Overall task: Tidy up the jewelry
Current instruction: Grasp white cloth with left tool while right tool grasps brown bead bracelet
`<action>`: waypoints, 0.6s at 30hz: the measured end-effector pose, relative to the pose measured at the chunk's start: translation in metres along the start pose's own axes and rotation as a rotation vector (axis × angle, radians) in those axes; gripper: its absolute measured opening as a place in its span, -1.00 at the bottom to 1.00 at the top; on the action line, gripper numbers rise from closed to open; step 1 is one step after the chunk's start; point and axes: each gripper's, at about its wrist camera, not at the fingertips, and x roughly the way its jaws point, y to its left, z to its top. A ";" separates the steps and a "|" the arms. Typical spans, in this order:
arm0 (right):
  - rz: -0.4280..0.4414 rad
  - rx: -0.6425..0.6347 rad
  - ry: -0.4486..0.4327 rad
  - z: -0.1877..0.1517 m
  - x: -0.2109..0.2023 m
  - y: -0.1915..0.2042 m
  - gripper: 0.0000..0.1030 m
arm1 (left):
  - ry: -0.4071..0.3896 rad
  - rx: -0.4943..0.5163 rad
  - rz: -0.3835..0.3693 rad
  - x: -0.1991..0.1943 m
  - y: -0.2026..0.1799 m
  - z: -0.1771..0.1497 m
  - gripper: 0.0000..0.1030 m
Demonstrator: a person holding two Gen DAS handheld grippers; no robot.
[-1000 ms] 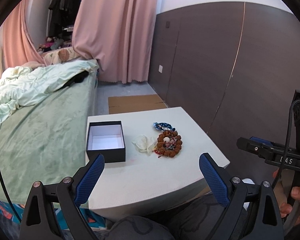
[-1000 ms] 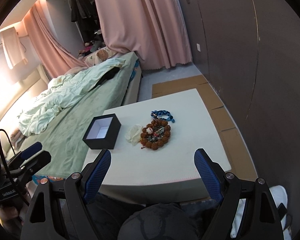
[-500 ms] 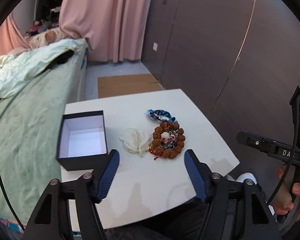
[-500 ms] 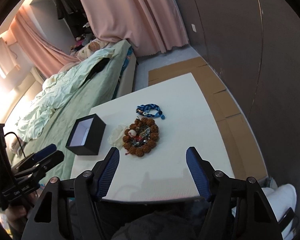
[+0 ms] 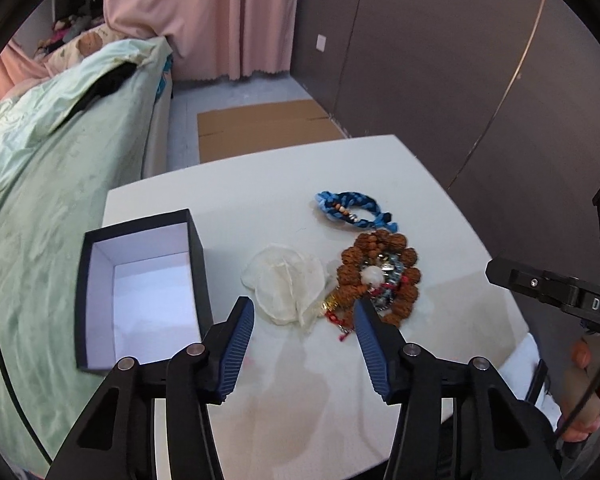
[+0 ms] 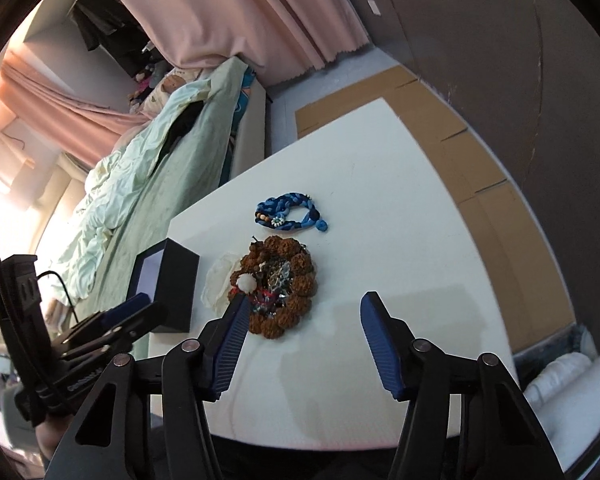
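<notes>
An open black box [image 5: 140, 292] with a white inside stands at the left of the white table [image 5: 260, 200]. Beside it lie a white fabric flower [image 5: 286, 282], a brown bead bracelet [image 5: 380, 276] ringing small mixed jewelry, and a blue braided bracelet [image 5: 354, 210]. My left gripper [image 5: 304, 312] is open, low over the table just before the flower. My right gripper [image 6: 304, 306] is open, just before the brown bracelet [image 6: 278, 286]; the box [image 6: 164, 284], the flower [image 6: 218, 284] and the blue bracelet [image 6: 290, 212] also show there.
A bed with a green quilt [image 5: 40, 152] runs along the table's left side. Flat cardboard [image 5: 260, 128] lies on the floor behind the table. A dark panelled wall [image 5: 440, 80] stands to the right. Pink curtains [image 5: 204, 16] hang at the back.
Both grippers have moved forward and down over the table toward the jewelry. Both have narrowed their opening but stay open.
</notes>
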 end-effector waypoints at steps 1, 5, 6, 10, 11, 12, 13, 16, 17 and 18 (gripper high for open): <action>0.010 0.005 0.009 0.001 0.006 0.000 0.11 | 0.017 0.000 0.001 0.007 0.001 0.002 -0.05; 0.034 0.017 0.034 0.006 0.023 -0.002 0.10 | 0.066 -0.003 0.012 0.030 0.004 0.008 -0.13; 0.040 0.020 0.038 0.006 0.026 -0.002 0.09 | 0.072 -0.003 0.016 0.033 0.004 0.009 -0.13; 0.059 0.033 0.063 0.005 0.042 -0.005 0.09 | 0.096 -0.004 0.024 0.048 0.005 0.012 -0.14; 0.065 0.037 0.069 0.006 0.045 -0.006 0.09 | 0.100 -0.001 0.030 0.051 0.004 0.013 -0.14; 0.072 0.040 0.073 0.006 0.046 -0.007 0.08 | 0.104 0.001 0.037 0.054 0.004 0.013 -0.14; 0.079 0.045 0.076 0.007 0.048 -0.008 0.08 | 0.109 0.001 0.041 0.057 0.005 0.014 -0.14; 0.088 0.058 0.085 0.007 0.052 -0.012 0.08 | 0.112 0.016 0.076 0.065 0.002 0.015 -0.21; 0.090 0.060 0.088 0.008 0.052 -0.013 0.08 | 0.115 0.027 0.090 0.067 0.001 0.016 -0.23; 0.091 0.063 0.091 0.008 0.053 -0.013 0.07 | 0.115 0.033 0.100 0.068 0.001 0.016 -0.35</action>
